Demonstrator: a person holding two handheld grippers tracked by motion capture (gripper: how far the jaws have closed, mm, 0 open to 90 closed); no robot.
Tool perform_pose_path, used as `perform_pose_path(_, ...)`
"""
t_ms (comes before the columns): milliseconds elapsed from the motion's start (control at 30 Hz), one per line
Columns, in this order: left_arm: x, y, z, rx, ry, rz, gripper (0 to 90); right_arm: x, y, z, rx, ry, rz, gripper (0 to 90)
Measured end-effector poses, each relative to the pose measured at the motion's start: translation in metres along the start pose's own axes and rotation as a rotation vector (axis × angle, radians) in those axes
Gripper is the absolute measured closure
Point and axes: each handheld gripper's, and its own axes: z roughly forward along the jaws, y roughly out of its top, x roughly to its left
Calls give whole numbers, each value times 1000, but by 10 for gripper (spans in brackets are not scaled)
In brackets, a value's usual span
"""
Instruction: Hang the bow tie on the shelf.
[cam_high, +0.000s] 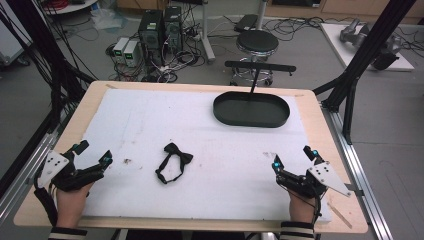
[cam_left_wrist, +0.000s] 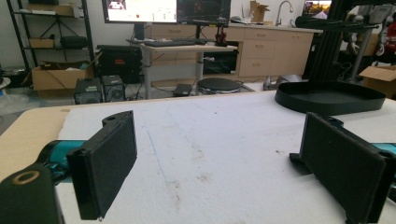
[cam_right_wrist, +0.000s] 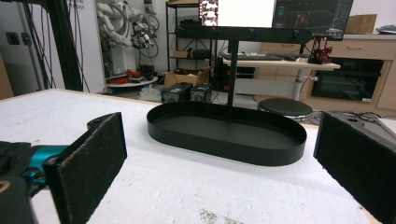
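A black bow tie (cam_high: 173, 161) with its strap lies on the white mat (cam_high: 150, 125) left of centre. A black oval tray (cam_high: 251, 110) with an upright stand and crossbar (cam_high: 260, 67) sits at the back right; it also appears as the tray (cam_left_wrist: 329, 97) in the left gripper view and the tray (cam_right_wrist: 226, 132) in the right gripper view. My left gripper (cam_high: 94, 154) rests at the mat's left edge, jaws wide apart and empty (cam_left_wrist: 215, 168). My right gripper (cam_high: 292, 157) rests near the front right, open and empty (cam_right_wrist: 219, 168).
The mat covers a wooden table (cam_high: 320, 150). Beyond the far edge stand a round stool (cam_high: 257, 44), computer boxes (cam_high: 160, 30) and loose cables on the floor. Black frame posts (cam_high: 365, 55) rise at both sides of the table.
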Motion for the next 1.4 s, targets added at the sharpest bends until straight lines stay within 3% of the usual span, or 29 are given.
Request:
perform_pose_path(100,-2,1,1,6,-12,-13,115,0,-1,0,5,1,3,15)
perform_pose_path(433,-14,8,6,41,-52,11,116,0,-2,0,4,3,10,15)
perform_pose_path(600,-27,14,15,80,-98,9,116,0,-1,0,3,5,10,14)
perform_pose_path(767,-42,11,32,166,-158,1,119,1,0,0,-4,13,8,15)
perform_pose_path(933,-54,6,45,235,-188,2,126,3,0,2,0,17,7,15)
perform_pose_path(1033,-67,0,60,319,-226,15,130,5,0,3,8,23,4,15)
perform_pose_path(1067,-67,0,60,319,-226,15,133,5,0,3,8,23,4,15)
perform_pose_path(1200,-81,-8,77,414,-254,32,154,4,-1,3,5,23,2,15)
perform_pose_path(1233,-86,-10,82,441,-254,56,180,4,-1,2,1,20,10,15)
perform_pose_path(1400,-93,-14,90,470,-255,84,228,4,-1,3,-1,22,13,14)
